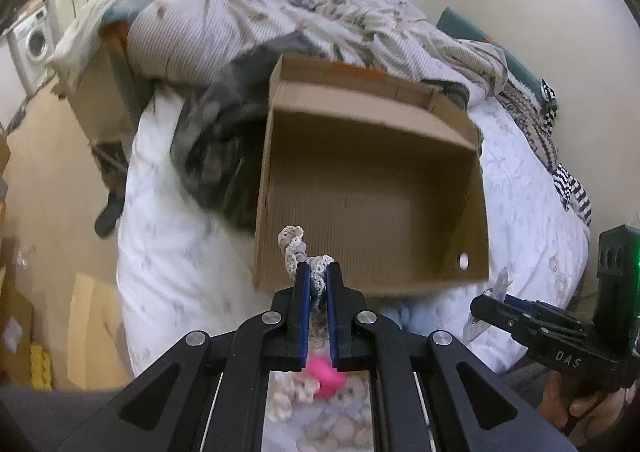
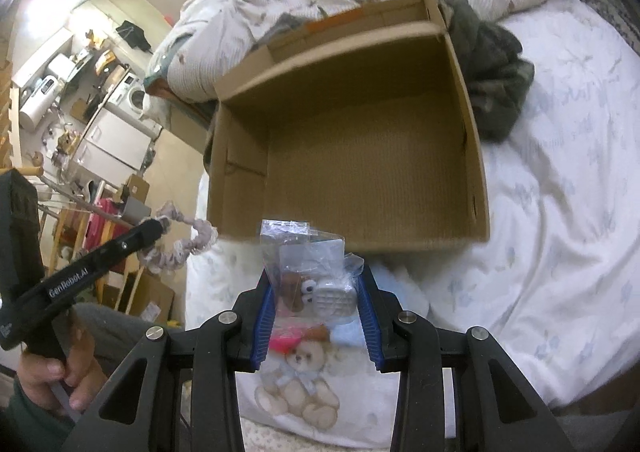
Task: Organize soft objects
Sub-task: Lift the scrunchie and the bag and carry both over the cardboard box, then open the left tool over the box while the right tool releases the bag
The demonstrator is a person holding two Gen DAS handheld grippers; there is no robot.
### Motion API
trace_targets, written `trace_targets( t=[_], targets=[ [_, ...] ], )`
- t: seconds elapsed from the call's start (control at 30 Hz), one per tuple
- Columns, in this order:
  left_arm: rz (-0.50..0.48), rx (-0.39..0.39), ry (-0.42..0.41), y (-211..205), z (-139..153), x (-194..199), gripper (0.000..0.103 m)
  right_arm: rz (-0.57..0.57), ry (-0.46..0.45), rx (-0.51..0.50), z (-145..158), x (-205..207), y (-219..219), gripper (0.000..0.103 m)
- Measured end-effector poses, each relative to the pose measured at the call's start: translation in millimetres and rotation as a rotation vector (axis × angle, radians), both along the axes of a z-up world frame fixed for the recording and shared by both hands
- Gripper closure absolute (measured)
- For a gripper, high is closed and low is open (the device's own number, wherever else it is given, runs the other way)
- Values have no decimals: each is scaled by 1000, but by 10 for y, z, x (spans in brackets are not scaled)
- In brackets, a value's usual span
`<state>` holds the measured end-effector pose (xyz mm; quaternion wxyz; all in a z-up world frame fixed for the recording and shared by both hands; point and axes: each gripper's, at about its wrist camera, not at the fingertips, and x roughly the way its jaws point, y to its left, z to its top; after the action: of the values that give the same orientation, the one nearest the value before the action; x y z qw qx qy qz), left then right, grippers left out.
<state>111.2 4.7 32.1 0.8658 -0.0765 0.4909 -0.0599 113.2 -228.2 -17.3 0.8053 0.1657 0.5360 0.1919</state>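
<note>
Box mid-frame on bed, left gripper clamped tight on scrunchie, right gripper half-closed gripping bagged toy.

Both views are evenly and fairly brightly lit by soft indoor light, with no hard shadows on the white bedding. In the right wrist view, a glare blows out the wall at upper left. The interior of the cardboard box sits darker than its rim, shaded by its own walls. Motion blur smears the dark garment beside the box and the box edges in the left wrist view. Fisheye distortion bends straight lines strongly toward the edges, and black vignetting fills the corners. Close foreground parts appear soft and slightly out of focus.
</note>
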Motion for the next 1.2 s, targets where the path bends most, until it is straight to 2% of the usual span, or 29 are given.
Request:
trace_targets(
  t=[0.23,0.4,0.6,0.73,1.0,1.2],
  targets=[
    [-26,55,-48,-117,96,371,96,-17,-47,-9,108,366,-87,63],
    [-38,78,-37,-195,-124,538,96,-40,-65,2,-39,577,-136,63],
    [-43,41,8,-249,-503,607,96,-111,-30,-33,-328,678,-128,63],
    [-47,83,-8,-304,-593,649,96,-84,-20,-61,-417,758,-40,63],
    [-40,102,43,-321,-795,707,96,-8,22,-112,-598,828,199,63],
    [-53,126,48,-378,-832,702,96,41,48,-174,-711,826,345,63]
  ],
)
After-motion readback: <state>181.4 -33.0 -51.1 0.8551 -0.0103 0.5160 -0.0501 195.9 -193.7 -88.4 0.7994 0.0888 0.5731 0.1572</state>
